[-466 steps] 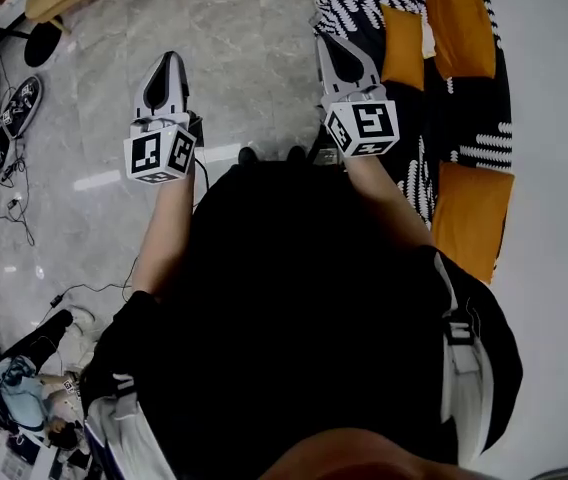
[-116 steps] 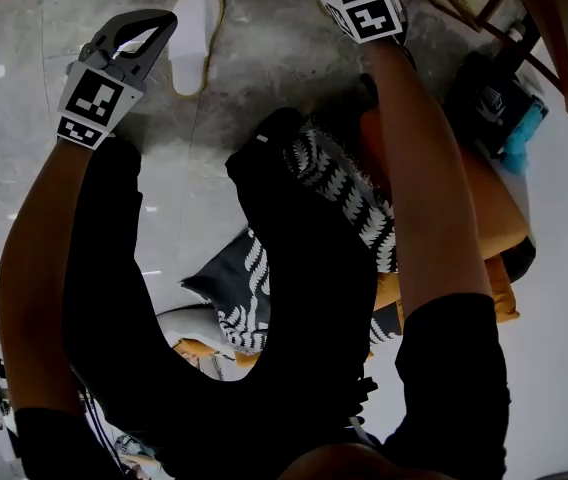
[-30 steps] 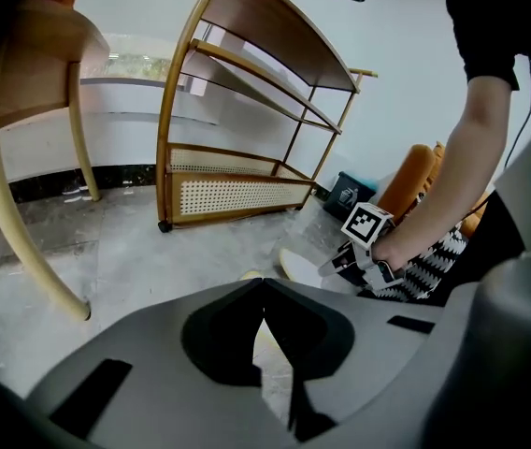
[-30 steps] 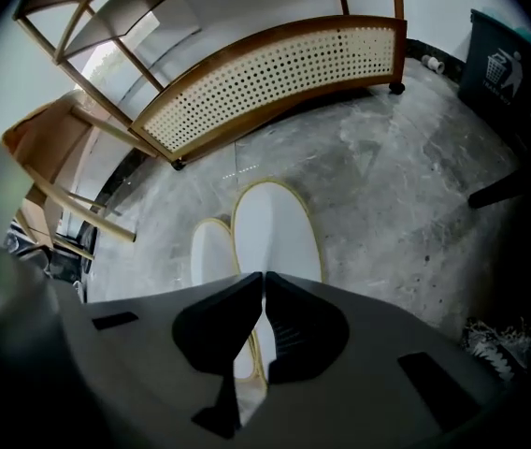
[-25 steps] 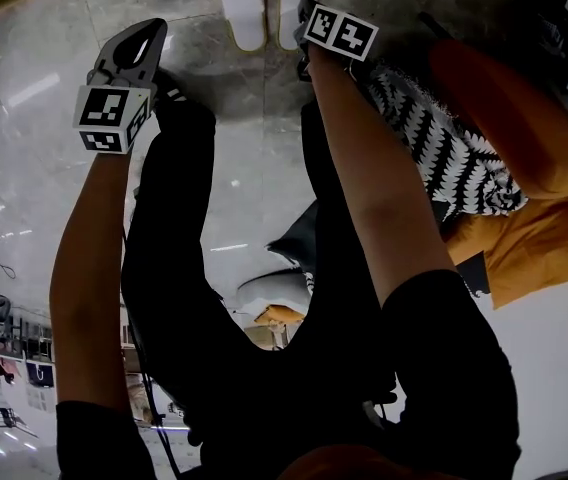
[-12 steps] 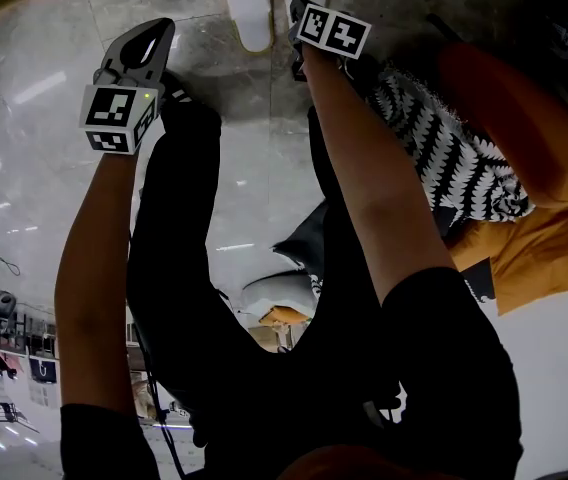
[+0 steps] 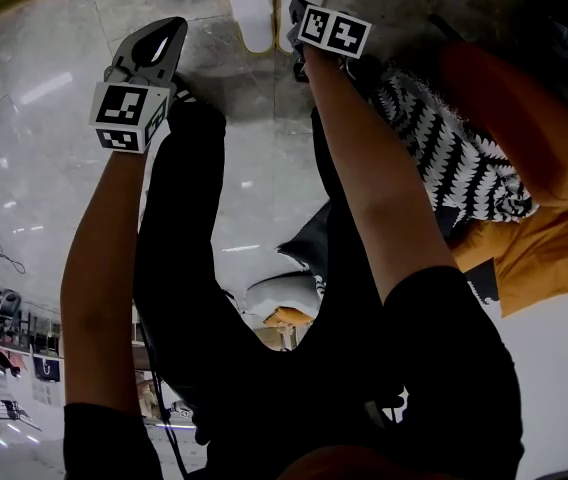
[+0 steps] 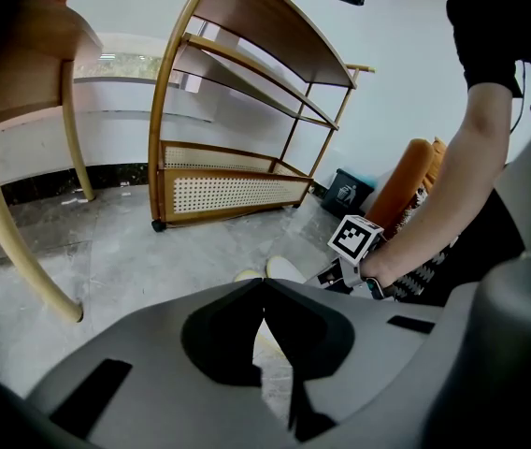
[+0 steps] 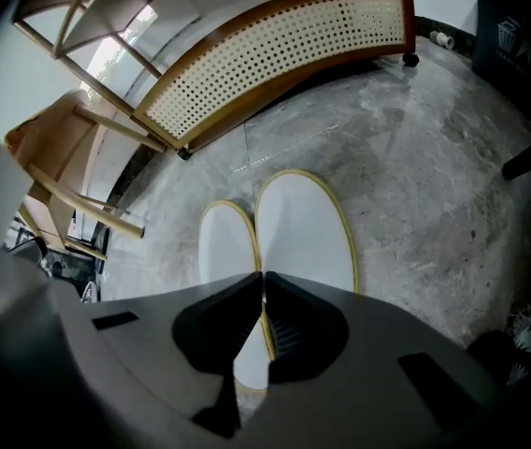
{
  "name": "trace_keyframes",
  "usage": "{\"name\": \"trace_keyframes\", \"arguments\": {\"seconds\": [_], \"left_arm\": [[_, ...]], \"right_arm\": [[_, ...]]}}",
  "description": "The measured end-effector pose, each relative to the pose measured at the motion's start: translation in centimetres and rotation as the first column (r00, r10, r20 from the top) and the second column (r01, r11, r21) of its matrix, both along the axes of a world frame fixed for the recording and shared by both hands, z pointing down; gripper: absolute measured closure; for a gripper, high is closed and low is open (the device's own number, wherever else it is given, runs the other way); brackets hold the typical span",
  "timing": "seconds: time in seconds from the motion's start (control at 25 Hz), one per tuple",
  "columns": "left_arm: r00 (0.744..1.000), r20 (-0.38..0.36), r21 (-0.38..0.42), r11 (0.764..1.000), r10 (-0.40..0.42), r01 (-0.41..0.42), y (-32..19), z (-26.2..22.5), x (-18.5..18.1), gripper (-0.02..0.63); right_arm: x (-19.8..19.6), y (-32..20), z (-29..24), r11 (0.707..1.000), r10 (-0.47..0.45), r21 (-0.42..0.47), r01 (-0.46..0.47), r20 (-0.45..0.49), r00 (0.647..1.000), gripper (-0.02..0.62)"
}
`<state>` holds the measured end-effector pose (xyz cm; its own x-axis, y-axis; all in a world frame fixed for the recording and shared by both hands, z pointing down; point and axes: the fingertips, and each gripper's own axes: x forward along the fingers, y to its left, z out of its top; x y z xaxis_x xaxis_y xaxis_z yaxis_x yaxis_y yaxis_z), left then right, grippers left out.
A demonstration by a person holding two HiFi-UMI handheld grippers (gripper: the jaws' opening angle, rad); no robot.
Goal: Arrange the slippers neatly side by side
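**Item 1.** Right hand-held gripper [image 9: 264, 275]: jaws drawn together but for a hairline. It points steeply down, with its tips over the seam where the two slippers meet. Whether the tips nip a rim cannot be told. The marker cube [image 7: 332, 30] rides on its back.

**Item 2.** First slipper [image 9: 305, 232]: white with a yellow edge, flat on the floor, at 1 o'clock of those tips.

**Item 3.** Second slipper [image 9: 226, 246]: the same kind, at 11 o'clock of the tips. It lies side by side with the first, long edges touching.

**Item 4.** Right forearm [image 7: 364, 168]: bare, stretched toward 12 o'clock in the head view, reaching down to the slippers.

**Item 5.** Left hand-held gripper [image 8: 264, 283]: jaws fully closed, nothing between them. It tilts downward and is held apart from the slippers, at their 9 o'clock in the head view. The left forearm [image 7: 104, 238] is bare and extended toward 12 o'clock.

**Item 6.** Floor [image 9: 415, 185]: grey marble.

**Item 7.** Shelf unit [image 8: 237, 190]: curved wooden frame with a cane lower panel, on castors, at 12 o'clock beyond the slippers. What its boards carry cannot be made out.

**Item 8.** Bin [image 9: 499, 26]: dark, at 2 o'clock of the slippers. Its contents are out of sight.

**Item 9.** Orange cushion [image 7: 524, 118] and patterned throw [image 7: 444, 138]: the throw is black and white. Both lie at 3 o'clock of the right forearm.
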<state>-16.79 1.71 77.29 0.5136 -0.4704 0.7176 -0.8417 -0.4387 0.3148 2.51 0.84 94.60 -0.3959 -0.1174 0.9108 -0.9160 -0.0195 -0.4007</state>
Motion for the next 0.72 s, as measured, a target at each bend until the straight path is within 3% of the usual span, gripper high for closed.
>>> {"name": "trace_keyframes", "arguments": {"seconds": [0.44,0.72], "left_arm": [[1.000,0.017,-0.017,1.000,0.002,-0.002,0.2,-1.0,-0.2,0.591],[1.000,0.016,-0.025,1.000,0.014,-0.013,-1.0,-5.7,1.2,0.591]], "right_arm": [[0.6,-0.1,-1.3,0.999,-0.044,0.003,0.044,-0.030,0.999,0.552],[2.4,-2.0,-8.3,0.998,-0.045,0.031,0.046,-0.042,0.998,0.530]]}}
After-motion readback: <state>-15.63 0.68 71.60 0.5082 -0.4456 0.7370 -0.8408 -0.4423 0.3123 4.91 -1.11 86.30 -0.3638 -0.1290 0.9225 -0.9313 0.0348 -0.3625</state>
